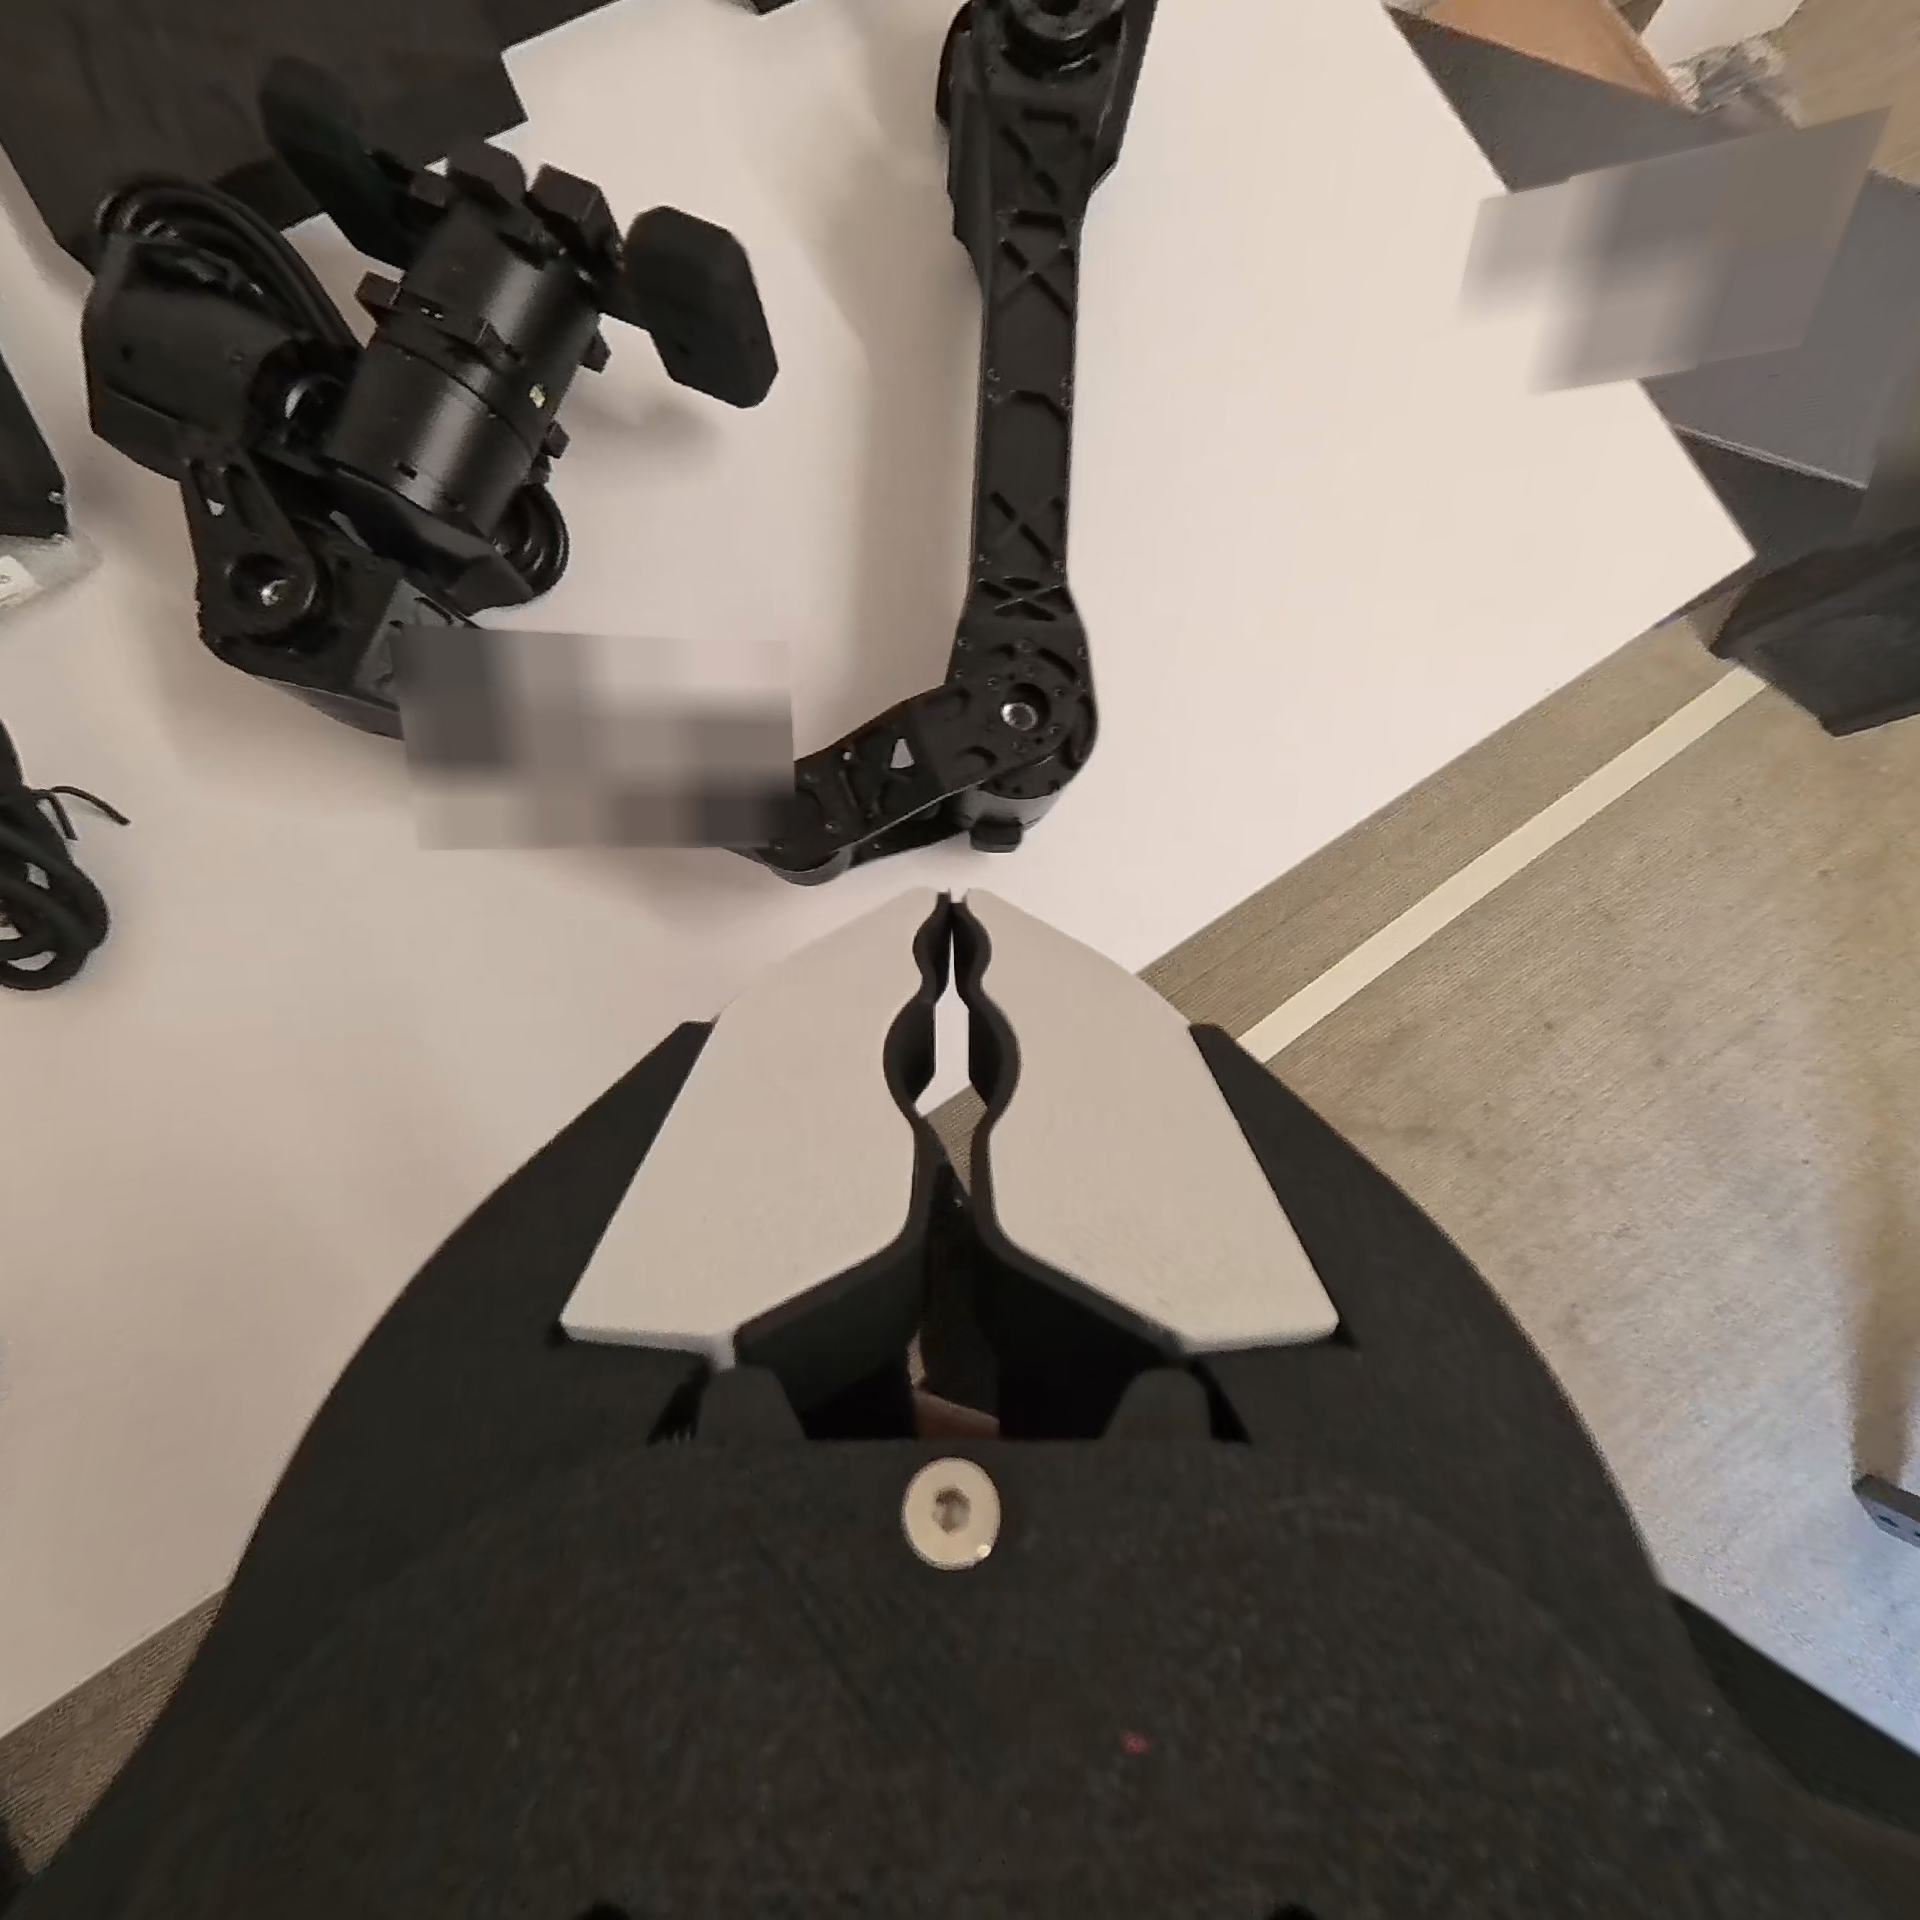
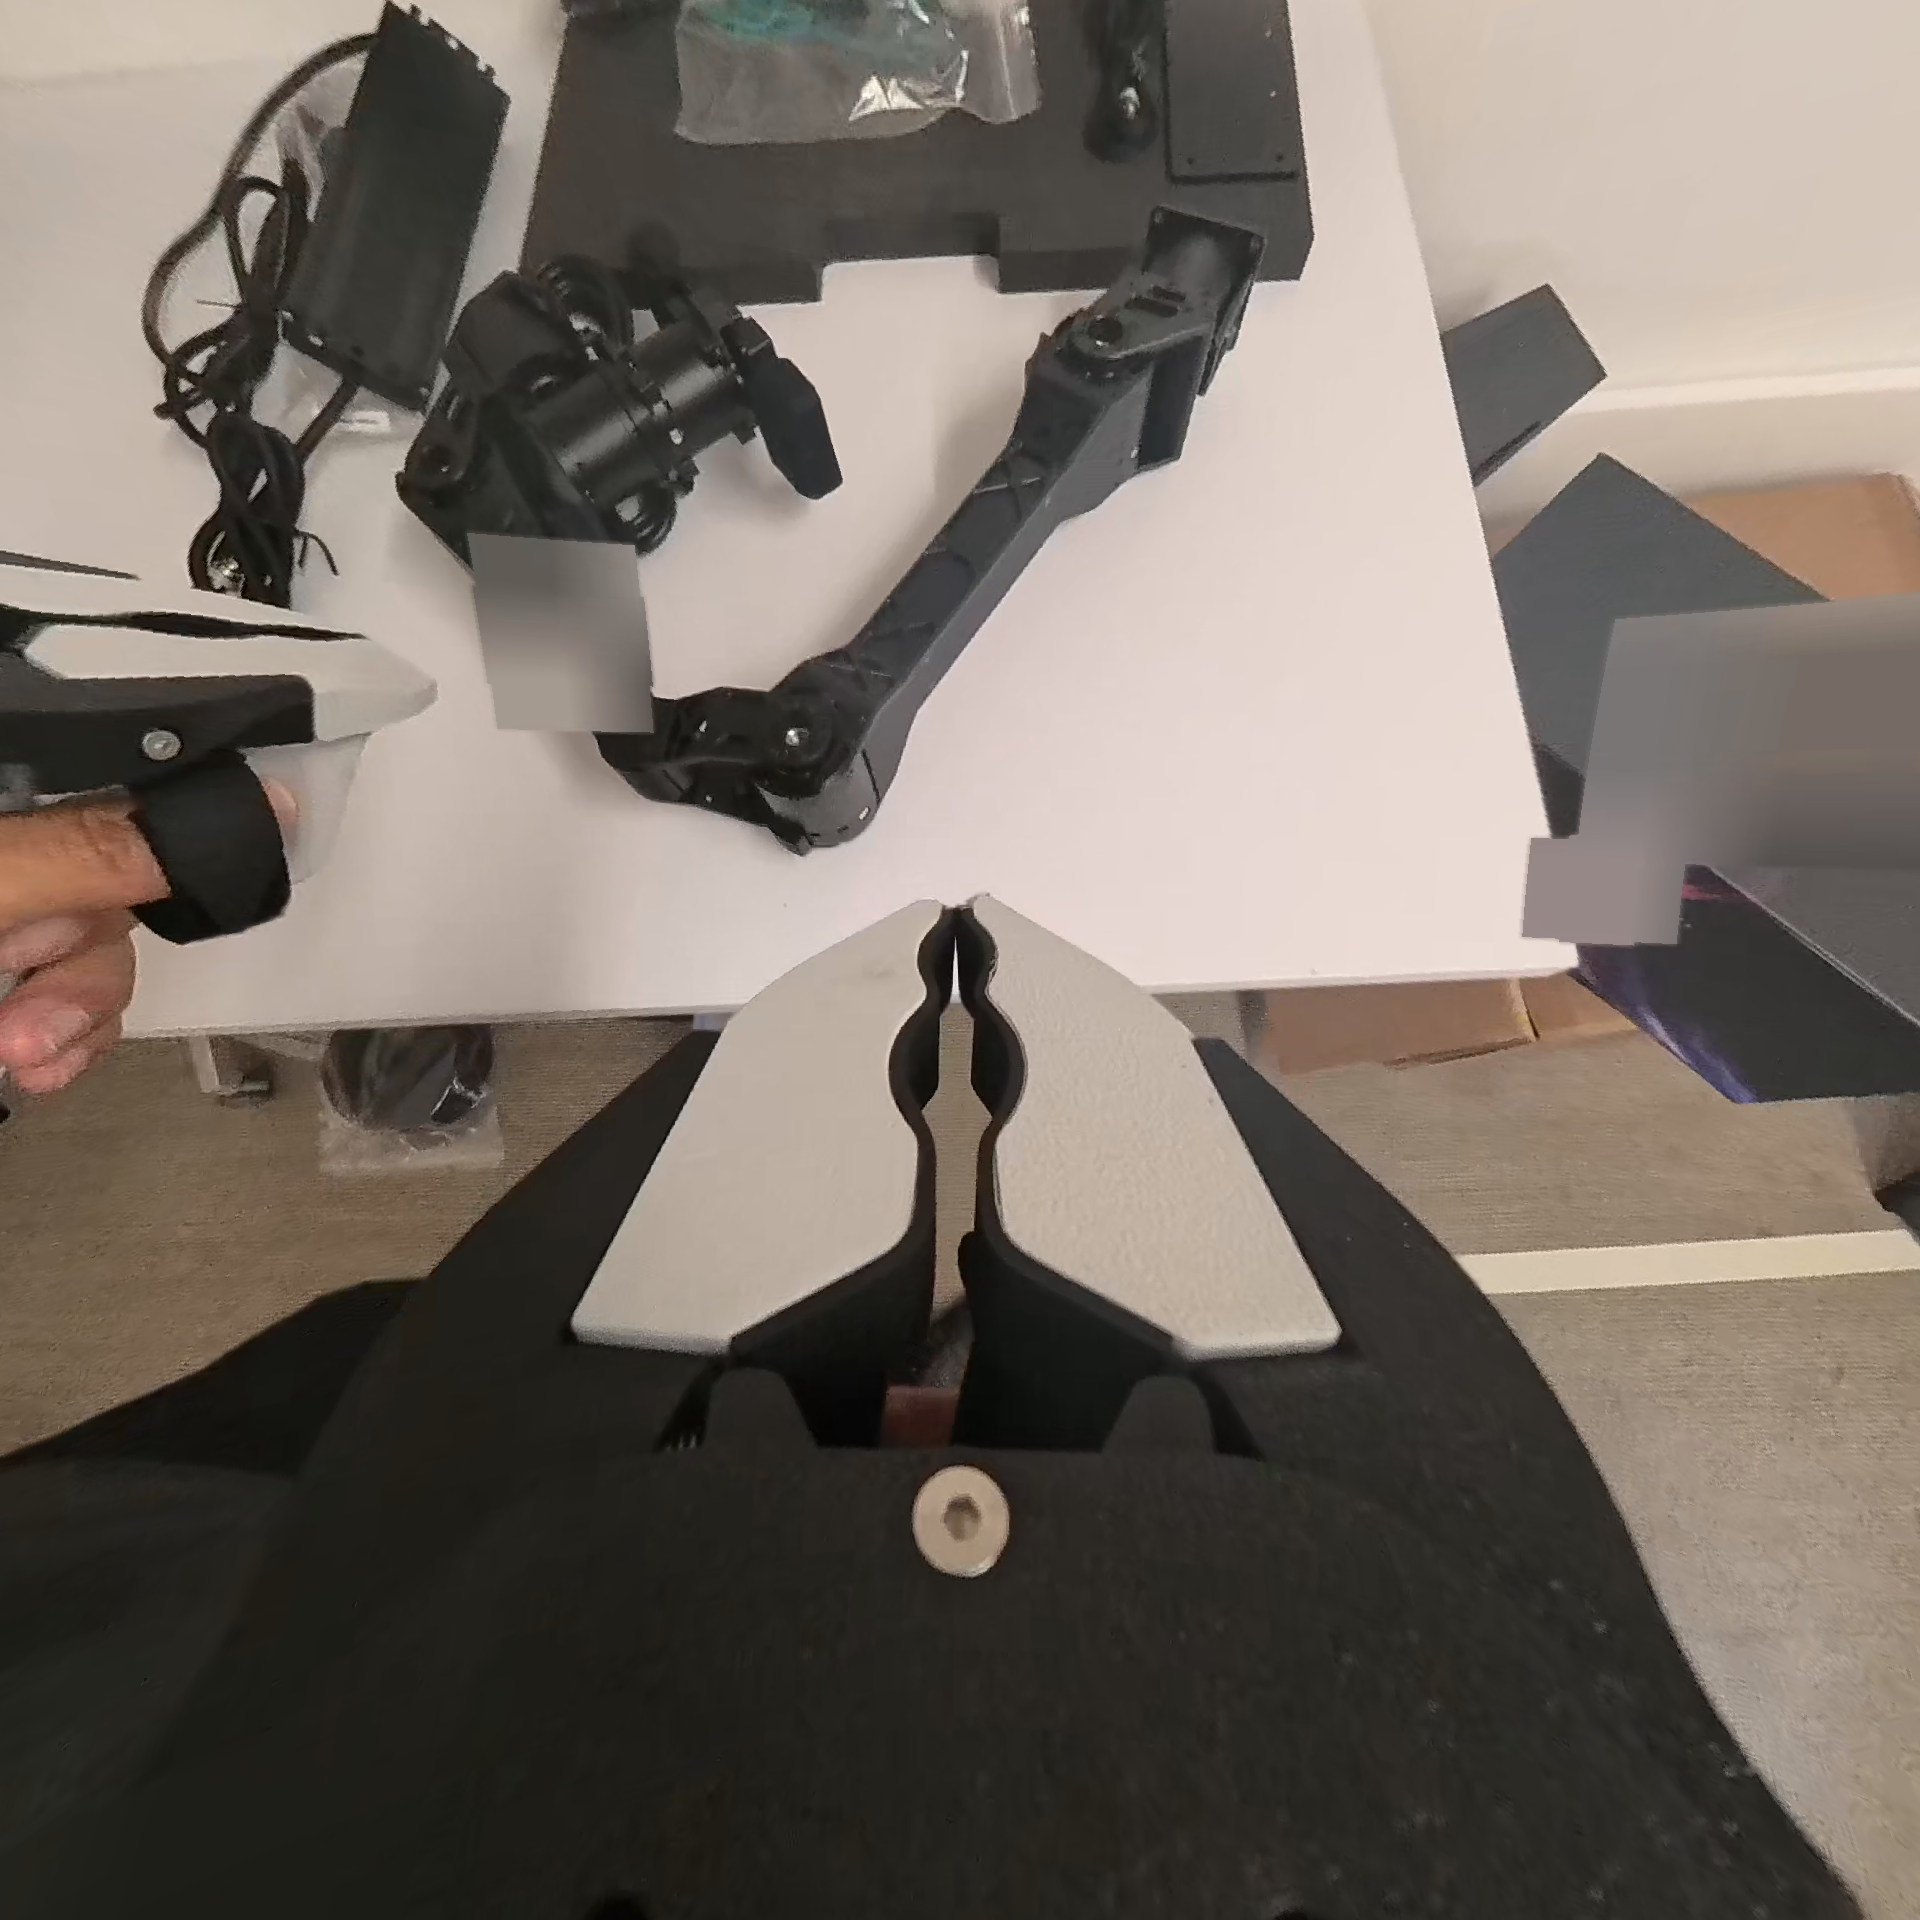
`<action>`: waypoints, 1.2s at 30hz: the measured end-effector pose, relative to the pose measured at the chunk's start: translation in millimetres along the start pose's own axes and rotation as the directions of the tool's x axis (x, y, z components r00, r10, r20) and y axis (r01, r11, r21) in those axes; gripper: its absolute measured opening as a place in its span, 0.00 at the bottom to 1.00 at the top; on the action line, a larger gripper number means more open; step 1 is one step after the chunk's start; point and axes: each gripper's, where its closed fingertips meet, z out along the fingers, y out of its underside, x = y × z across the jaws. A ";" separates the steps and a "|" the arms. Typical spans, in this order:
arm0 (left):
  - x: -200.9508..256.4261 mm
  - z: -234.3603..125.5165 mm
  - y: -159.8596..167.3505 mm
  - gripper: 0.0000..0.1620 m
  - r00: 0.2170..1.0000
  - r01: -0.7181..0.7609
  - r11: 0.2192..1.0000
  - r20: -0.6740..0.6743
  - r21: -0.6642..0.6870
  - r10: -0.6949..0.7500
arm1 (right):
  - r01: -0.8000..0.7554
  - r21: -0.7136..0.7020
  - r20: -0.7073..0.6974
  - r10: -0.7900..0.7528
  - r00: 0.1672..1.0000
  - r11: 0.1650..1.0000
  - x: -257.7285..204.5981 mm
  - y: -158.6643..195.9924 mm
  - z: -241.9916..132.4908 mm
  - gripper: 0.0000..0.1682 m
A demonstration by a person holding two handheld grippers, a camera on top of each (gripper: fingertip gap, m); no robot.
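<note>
**A:** What's in front of you, biggest thing first?

**Me:** The white tabletop (image 2: 1195, 790). I'm at its near edge, with grey carpet (image 2: 1558, 1164) below and cardboard boxes (image 2: 1808, 520) on the floor past its right edge. A black foam tray (image 2: 790, 197) lies along the far edge. A folded black robot arm (image 2: 935, 613) sprawls across the middle, its elbow toward the near edge and its gripper head (image 2: 644, 416) lying on its side to the left. A black power brick (image 2: 395, 229) sits with tangled cables (image 2: 239, 457) near the far left corner.

**A:** And your tools?

**Me:** My left tool (image 1: 951, 899) is pinched together at the tips with nothing between them. It hangs over the near edge, just short of the arm's elbow (image 1: 1013, 717) and not touching it. My right tool (image 2: 961, 906) is the same: tips meeting, empty, over the near edge, with the elbow the nearest thing.

**A:** Anything to mind?

**Me:** In my judgement that jointed arm would swing at the elbow if gripped on one link only. Its smooth hard plastic may also slip, and the cables could drag.
</note>
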 end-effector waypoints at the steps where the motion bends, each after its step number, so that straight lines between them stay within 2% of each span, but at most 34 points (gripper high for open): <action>1: 4.8 -0.9 -0.2 0.00 1.000 0.000 1.000 0.001 0.008 0.000 | -0.002 0.002 0.000 0.002 1.000 1.000 3.8 2.6 -2.9 0.00; 5: 18.9 -7.6 2.4 0.00 0.999 -0.035 0.999 0.005 0.001 0.035 | -0.011 -0.006 -0.008 0.011 1.000 1.000 14.7 9.0 -9.4 0.00; 10: 19.0 -16.1 -7.8 0.00 0.995 -0.101 0.995 0.019 0.024 0.100 | -0.002 0.029 -0.050 0.003 0.999 1.000 19.0 -3.2 -18.4 0.00; 21: -31.2 -34.1 -10.8 0.00 0.988 -0.107 0.994 0.108 -0.005 0.107 | 0.003 0.018 -0.057 -0.002 0.998 1.000 2.7 -17.0 -7.7 0.00; 29: -54.7 -39.2 -3.3 0.00 0.988 -0.056 0.998 0.140 -0.014 0.058 | 0.023 0.007 -0.034 -0.023 0.999 1.000 -10.6 -22.7 4.3 0.00; 36: -85.4 -51.3 -2.1 0.00 0.982 0.009 1.000 0.186 0.010 -0.010 | 0.084 0.028 0.031 -0.085 0.996 0.996 -40.3 -46.4 15.6 0.00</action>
